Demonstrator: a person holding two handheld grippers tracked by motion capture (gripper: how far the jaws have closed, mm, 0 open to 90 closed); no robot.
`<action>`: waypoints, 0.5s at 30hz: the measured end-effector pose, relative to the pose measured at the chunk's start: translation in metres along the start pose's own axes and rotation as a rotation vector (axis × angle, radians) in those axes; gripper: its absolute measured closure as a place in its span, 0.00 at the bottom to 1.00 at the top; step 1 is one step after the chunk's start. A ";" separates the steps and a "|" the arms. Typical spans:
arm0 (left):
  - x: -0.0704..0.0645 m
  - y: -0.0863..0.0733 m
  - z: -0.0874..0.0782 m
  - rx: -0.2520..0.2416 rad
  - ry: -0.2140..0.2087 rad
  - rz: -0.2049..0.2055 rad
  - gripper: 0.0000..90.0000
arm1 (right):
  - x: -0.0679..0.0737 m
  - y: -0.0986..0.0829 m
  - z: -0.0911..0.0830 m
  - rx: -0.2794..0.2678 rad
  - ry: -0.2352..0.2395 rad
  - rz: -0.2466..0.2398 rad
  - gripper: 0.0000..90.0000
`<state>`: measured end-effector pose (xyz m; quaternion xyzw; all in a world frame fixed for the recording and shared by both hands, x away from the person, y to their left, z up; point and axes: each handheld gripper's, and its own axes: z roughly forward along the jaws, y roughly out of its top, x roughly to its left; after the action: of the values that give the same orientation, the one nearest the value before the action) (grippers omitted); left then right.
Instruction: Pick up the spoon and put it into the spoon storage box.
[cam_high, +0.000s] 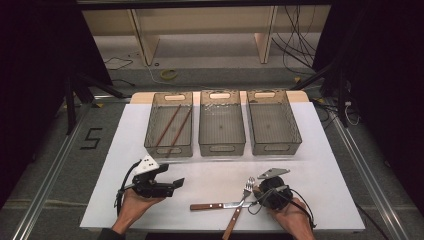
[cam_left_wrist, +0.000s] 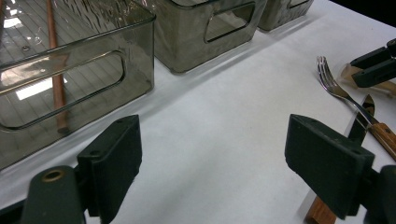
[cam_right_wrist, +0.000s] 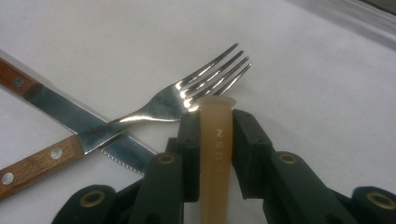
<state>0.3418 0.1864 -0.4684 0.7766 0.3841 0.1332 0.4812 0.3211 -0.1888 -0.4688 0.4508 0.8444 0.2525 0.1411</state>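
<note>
A fork (cam_high: 246, 192) with a wooden handle lies crossed over a wooden-handled knife (cam_high: 220, 205) near the table's front edge. My right gripper (cam_high: 256, 190) sits just right of the fork's tines, shut on a flat, translucent tan piece (cam_right_wrist: 215, 154) stamped with letters. That piece ends right behind the fork (cam_right_wrist: 177, 100), which lies across the knife (cam_right_wrist: 60, 109). My left gripper (cam_high: 177, 184) hovers at the front left, open with nothing between its jaws (cam_left_wrist: 212, 154). From it I see the fork (cam_left_wrist: 334, 84) and the right gripper (cam_left_wrist: 373, 65) off to the right.
Three smoky clear bins stand in a row at mid-table: the left bin (cam_high: 169, 150) holds two brown sticks (cam_high: 169, 125), the middle bin (cam_high: 222, 148) and right bin (cam_high: 274, 148) look bare. White table surface (cam_high: 310, 180) lies between bins and grippers.
</note>
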 end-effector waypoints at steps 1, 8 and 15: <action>0.000 0.000 0.000 -0.002 0.000 -0.002 0.20 | 0.000 0.000 -0.001 -0.007 0.004 0.001 0.83; 0.000 0.000 -0.001 -0.003 0.000 -0.004 0.20 | -0.003 0.002 -0.009 -0.055 0.026 0.012 0.83; 0.002 0.000 -0.001 -0.008 0.000 -0.010 0.20 | -0.010 0.014 -0.024 -0.120 0.040 0.018 0.83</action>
<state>0.3423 0.1884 -0.4684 0.7726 0.3874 0.1323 0.4852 0.3251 -0.1980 -0.4415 0.4438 0.8264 0.3129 0.1490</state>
